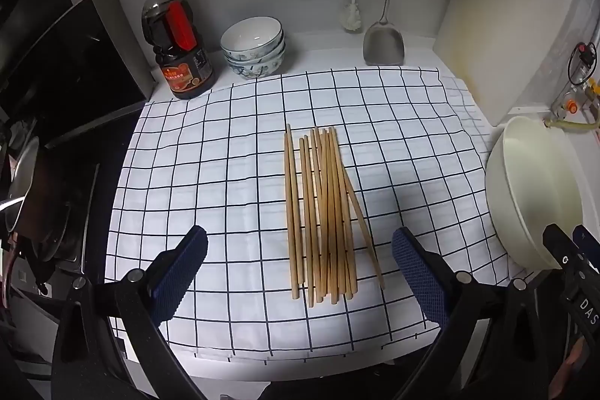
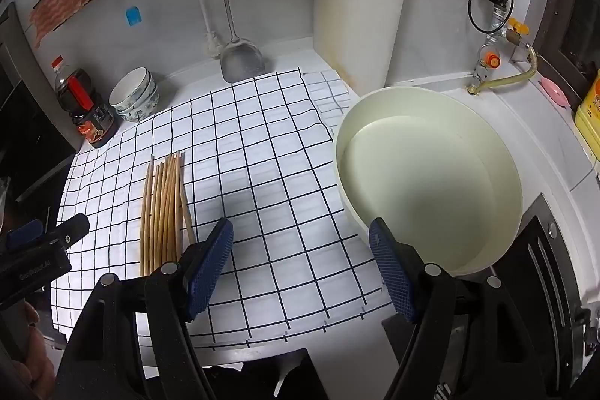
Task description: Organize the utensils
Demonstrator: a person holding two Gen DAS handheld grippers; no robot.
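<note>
Several wooden chopsticks (image 1: 322, 212) lie side by side in a loose bundle on the white checked cloth (image 1: 210, 175); one at the right lies slanted. My left gripper (image 1: 300, 238) is open and empty, its jaws wide on either side of the bundle's near ends, above the cloth. My right gripper (image 2: 300, 231) is open and empty over the cloth, to the right of the chopsticks (image 2: 163, 212) and beside a big cream basin (image 2: 427, 182). The right gripper also shows at the right edge of the left wrist view (image 1: 570, 242).
A dark sauce bottle (image 1: 174, 44) and stacked bowls (image 1: 253, 45) stand at the back left. A metal spatula (image 1: 384, 40) and a brush hang on the back wall. A white cutting board (image 1: 502, 36) leans at the right. The basin (image 1: 532, 190) sits at the cloth's right edge. A stove (image 1: 56, 137) is at the left.
</note>
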